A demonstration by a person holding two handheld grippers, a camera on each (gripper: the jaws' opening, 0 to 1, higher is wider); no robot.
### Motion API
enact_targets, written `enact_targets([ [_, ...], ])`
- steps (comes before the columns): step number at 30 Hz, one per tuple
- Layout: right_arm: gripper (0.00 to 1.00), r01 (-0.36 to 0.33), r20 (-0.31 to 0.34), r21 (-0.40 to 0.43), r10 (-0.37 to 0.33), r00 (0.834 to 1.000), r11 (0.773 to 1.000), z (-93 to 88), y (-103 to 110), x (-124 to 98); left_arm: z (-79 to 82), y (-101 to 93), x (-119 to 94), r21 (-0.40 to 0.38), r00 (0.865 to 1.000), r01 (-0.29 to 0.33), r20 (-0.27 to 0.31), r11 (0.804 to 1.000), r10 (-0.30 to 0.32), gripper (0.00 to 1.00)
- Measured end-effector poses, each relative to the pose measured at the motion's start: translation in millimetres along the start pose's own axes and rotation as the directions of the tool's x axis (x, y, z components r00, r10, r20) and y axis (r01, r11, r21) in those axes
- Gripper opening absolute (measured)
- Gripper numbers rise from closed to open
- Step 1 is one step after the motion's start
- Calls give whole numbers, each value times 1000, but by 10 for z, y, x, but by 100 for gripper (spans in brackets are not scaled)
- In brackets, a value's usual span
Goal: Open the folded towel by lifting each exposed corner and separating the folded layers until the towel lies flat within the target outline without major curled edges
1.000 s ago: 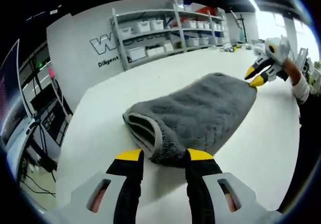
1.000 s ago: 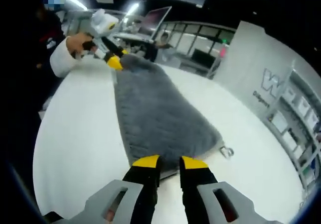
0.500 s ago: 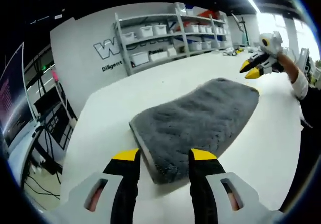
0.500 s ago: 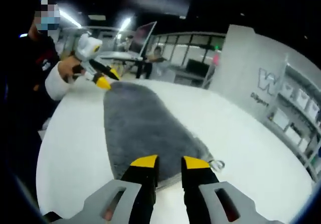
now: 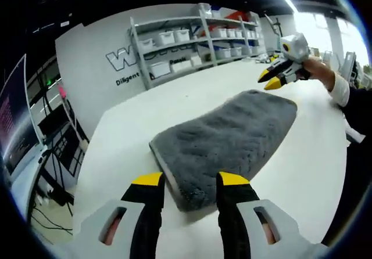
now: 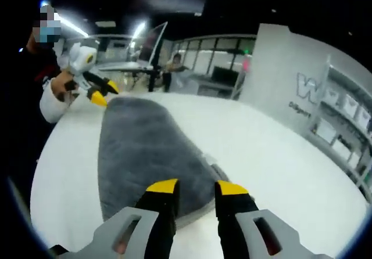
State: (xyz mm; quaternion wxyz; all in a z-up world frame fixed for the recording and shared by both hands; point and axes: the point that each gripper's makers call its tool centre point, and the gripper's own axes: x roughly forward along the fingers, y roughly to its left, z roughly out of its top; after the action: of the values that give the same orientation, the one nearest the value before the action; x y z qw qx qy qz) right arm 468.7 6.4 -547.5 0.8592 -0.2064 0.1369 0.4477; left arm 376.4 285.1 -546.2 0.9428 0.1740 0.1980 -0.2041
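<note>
A grey fluffy towel [image 5: 226, 137] lies spread out on the white table [image 5: 128, 131], with a thin hem along its near end. My left gripper [image 5: 190, 180] is open just above that near end, nothing between its yellow tips. In the left gripper view the right gripper [image 5: 269, 79], held by a hand, hovers over the towel's far end, off the cloth. In the right gripper view the towel [image 6: 145, 154] stretches away from my open right gripper [image 6: 196, 188], which holds nothing. The left gripper [image 6: 103, 93] hangs beyond the far end there.
Grey shelves with white bins [image 5: 192, 38] stand behind the table against a wall with lettering. A person's sleeve and hand [image 6: 55, 96] are at the table's left side. Desks and monitors [image 6: 157, 44] stand further back. Bare table surrounds the towel [image 6: 279, 154].
The towel's near end, raised in a folded loop one second ago, now lies flat. Both grippers have come up off the towel's ends.
</note>
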Motion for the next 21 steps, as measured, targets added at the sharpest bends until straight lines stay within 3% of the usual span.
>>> enact_targets([
  [6, 24, 6, -4, 55, -6, 1000, 998, -31, -131, 99, 18, -45, -39, 8, 1000, 24, 0, 1000, -24, 31],
  [9, 24, 20, -25, 75, -18, 1000, 997, -102, -205, 148, 45, -125, -70, -8, 998, 61, 13, 998, -61, 26],
  [11, 23, 24, -27, 99, -22, 999, 995, -138, -247, 175, 19, -262, -82, 39, 992, 123, -11, 992, -122, 23],
  [13, 23, 19, -27, 121, -16, 1000, 992, -160, -250, 192, 25, -347, -81, 25, 987, 160, -13, 987, -159, 23],
  [21, 23, 8, -20, 249, -3, 1000, 969, -240, -307, 317, -85, -382, 13, 28, 982, 180, -66, 983, -178, 23],
])
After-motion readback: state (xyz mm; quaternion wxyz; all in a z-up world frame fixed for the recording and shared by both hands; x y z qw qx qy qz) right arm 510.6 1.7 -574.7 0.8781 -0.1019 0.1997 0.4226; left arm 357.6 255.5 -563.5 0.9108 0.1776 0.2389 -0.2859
